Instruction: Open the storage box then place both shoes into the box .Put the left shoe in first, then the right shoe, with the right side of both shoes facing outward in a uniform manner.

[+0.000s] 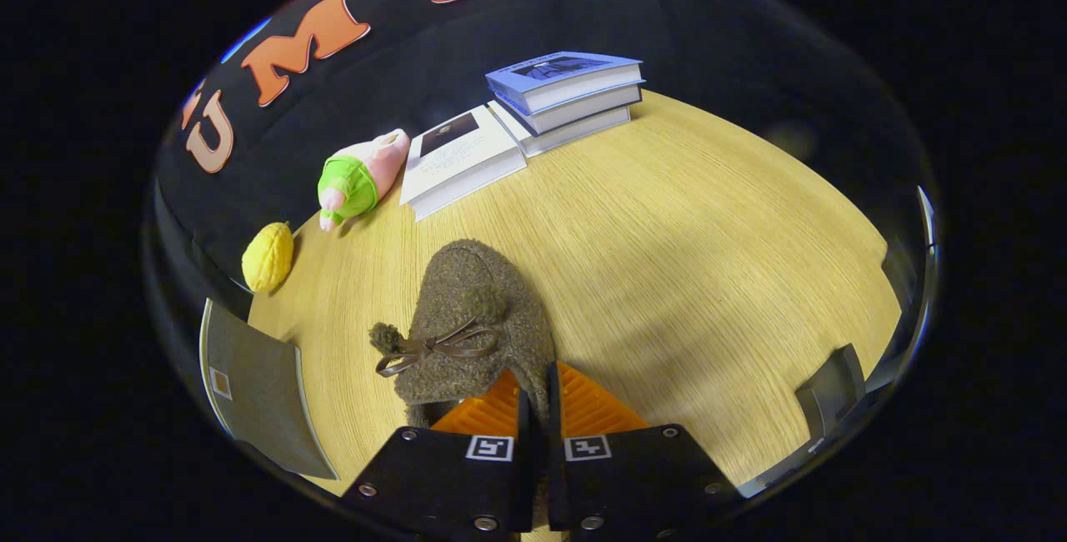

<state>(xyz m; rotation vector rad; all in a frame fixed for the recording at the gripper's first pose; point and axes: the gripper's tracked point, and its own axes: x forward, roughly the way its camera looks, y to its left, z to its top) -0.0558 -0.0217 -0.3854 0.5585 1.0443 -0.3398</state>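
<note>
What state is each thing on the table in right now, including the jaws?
Gripper: jaws closed on the slipper's rim.
Slipper: upright, toe pointing away, bow tied.
Stack of books: closed, lying flat.
White book: closed, flat, beside the stack.
Plush toy: lying on its side.
Yellow toy: resting at the table edge.
Table: bare wood around these things.

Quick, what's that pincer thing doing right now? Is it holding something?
Gripper: closed, its two fingers pinching the heel edge of the fuzzy olive-brown slipper with a bow and pompoms, on the light wooden table.
</note>
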